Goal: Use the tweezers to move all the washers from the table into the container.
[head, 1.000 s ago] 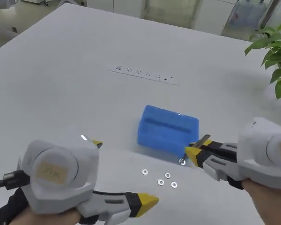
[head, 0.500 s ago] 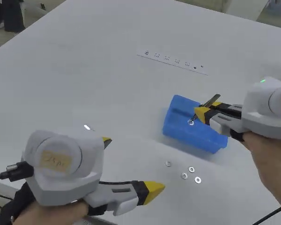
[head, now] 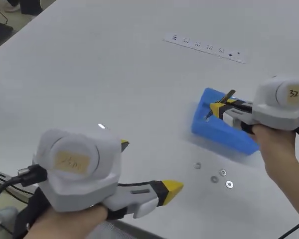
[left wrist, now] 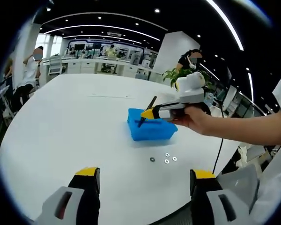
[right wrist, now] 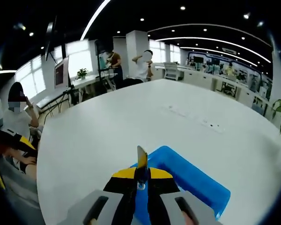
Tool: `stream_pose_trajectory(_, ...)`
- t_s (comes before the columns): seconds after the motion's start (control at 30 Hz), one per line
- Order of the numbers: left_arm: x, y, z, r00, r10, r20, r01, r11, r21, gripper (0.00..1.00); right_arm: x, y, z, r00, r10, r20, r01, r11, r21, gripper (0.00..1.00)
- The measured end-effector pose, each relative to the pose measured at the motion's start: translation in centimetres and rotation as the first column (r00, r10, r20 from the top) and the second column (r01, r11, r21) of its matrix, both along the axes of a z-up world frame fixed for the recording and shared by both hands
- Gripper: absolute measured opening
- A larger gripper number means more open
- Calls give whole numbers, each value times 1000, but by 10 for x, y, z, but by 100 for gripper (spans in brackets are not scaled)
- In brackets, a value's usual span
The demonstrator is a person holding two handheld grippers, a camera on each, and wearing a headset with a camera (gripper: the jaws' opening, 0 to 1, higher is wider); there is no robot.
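My right gripper (head: 217,110) is shut on dark tweezers (head: 229,94), whose tips point down over the blue container (head: 224,132). In the right gripper view, a small washer (right wrist: 141,186) sits at the tweezers (right wrist: 141,161), above the container (right wrist: 192,183). Several washers (head: 214,179) lie on the table in front of the container, also seen as washers (left wrist: 167,158) in the left gripper view. My left gripper (head: 148,166) hovers open and empty near the table's front edge, well left of them. Its view shows the right gripper (left wrist: 157,112) over the container (left wrist: 150,130).
A white power strip (head: 207,47) lies further back on the white table (head: 89,74). A potted plant (left wrist: 178,75) stands beyond the table's right side. People and desks are in the background. My left gripper (right wrist: 9,140) shows at the left edge of the right gripper view.
My right gripper lifted the tweezers, with a washer at their tip, from beside the loose washers to over the blue container. The head camera shifted; my left gripper stayed open.
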State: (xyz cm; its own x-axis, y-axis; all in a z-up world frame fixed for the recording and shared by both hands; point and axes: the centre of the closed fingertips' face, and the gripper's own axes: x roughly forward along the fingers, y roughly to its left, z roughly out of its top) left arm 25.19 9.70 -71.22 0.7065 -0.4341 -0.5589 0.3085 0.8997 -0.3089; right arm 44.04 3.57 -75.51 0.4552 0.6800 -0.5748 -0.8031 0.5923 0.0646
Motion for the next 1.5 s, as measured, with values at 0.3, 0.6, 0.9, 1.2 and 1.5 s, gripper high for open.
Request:
stream_pose_trajectory(0.3, -8, 2, -5, 998, 50, -28, -49, 998, 31, 82, -2, 3, -15, 1000, -2, -15, 2, 1000, -4, 4)
stream_pose_trajectory(0.6, -14, 0, 9, 996, 87, -3, -87, 995, 42, 80, -2, -2, -2, 1000, 7, 27, -7, 1000, -14, 5)
stream_pose_trajectory(0.9, -26, -5, 29, 987, 143, 66, -146, 989, 37, 81, -28, -18, 33, 997, 35, 70, -37, 999, 19, 5)
stream_pose_trajectory(1.2, -29, -11, 55, 976, 174, 127, -187, 977, 98, 81, -66, -38, 60, 998, 24, 61, -31, 993, 117, 5)
stream_pose_trajectory(1.5, -26, -18, 71, 965, 188, 181, -217, 964, 156, 84, -104, -54, 59, 998, 46, 33, -50, 989, 140, 5)
